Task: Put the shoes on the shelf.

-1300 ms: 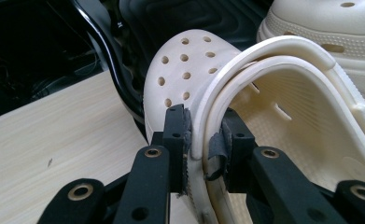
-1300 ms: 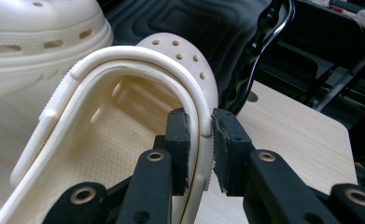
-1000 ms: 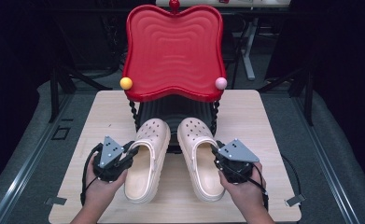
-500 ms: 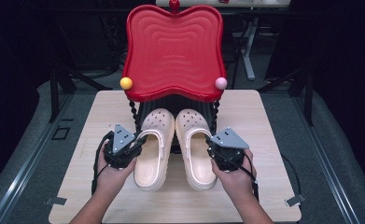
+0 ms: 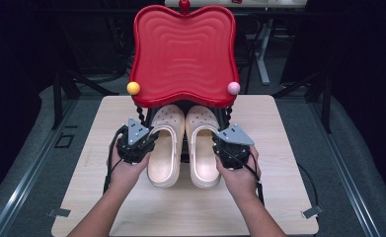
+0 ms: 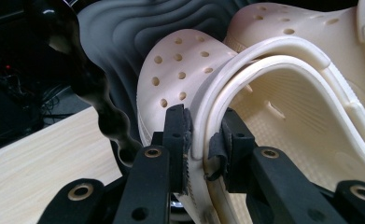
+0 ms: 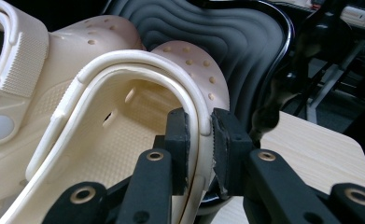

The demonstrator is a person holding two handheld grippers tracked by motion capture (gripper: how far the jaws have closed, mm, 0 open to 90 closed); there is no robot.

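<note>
Two cream clogs lie side by side, toes tucked under a red tray-like shelf (image 5: 183, 52). My left gripper (image 5: 146, 140) is shut on the outer rim of the left clog (image 5: 165, 143); the left gripper view shows its pads (image 6: 178, 128) pinching the wall of that left clog (image 6: 180, 74). On the other side, my right gripper (image 5: 220, 145) is shut on the outer rim of the right clog (image 5: 203, 143). In the right gripper view the right gripper (image 7: 200, 135) clamps the right clog's (image 7: 124, 121) edge.
The red shelf stands on black beaded legs (image 5: 141, 116) over a dark lower tier, with a yellow ball (image 5: 133, 88) and a pink ball (image 5: 233, 88) at its corners. The wooden table (image 5: 180, 207) has bare room in front. Dark floor surrounds it.
Both grippers have pushed the clogs forward and closer together, so the toes now sit deeper under the red shelf. The grips stay the same.
</note>
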